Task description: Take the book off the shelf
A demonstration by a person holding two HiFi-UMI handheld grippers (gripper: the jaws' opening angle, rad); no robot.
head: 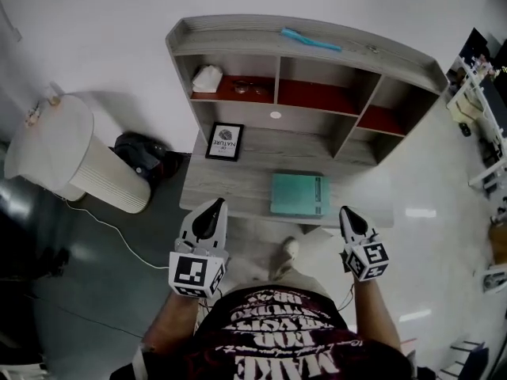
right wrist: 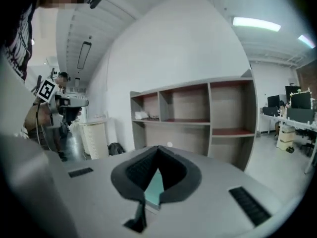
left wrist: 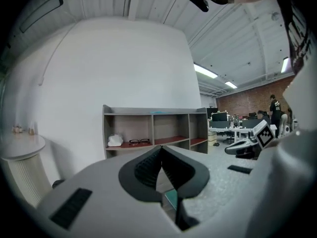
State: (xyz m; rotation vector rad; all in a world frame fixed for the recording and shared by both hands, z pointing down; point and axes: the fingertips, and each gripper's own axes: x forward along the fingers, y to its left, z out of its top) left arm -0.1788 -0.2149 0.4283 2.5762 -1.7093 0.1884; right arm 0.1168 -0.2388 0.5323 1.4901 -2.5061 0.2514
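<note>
A teal book (head: 299,194) lies flat on the grey desk (head: 222,182), below the grey shelf unit (head: 305,70) with its red-lined compartments. A slice of that book (left wrist: 171,198) shows under the left gripper's jaws, and a slice of the book (right wrist: 156,186) shows under the right gripper's jaws too. My left gripper (head: 213,205) is at the desk's front edge, left of the book, shut and empty. On the other side, my right gripper (head: 347,210) sits at the front edge, just right of the book, shut with nothing in it. In their own views the left gripper (left wrist: 161,148) and the right gripper (right wrist: 158,148) both face the shelf unit.
A framed print (head: 225,142) leans on the desk at the left. Glasses (head: 250,88) and a white lump (head: 207,77) are in the upper left compartment. A thin teal object (head: 310,39) lies on the shelf top. A white ribbed stand (head: 59,153) and a black bag (head: 142,155) are to the left.
</note>
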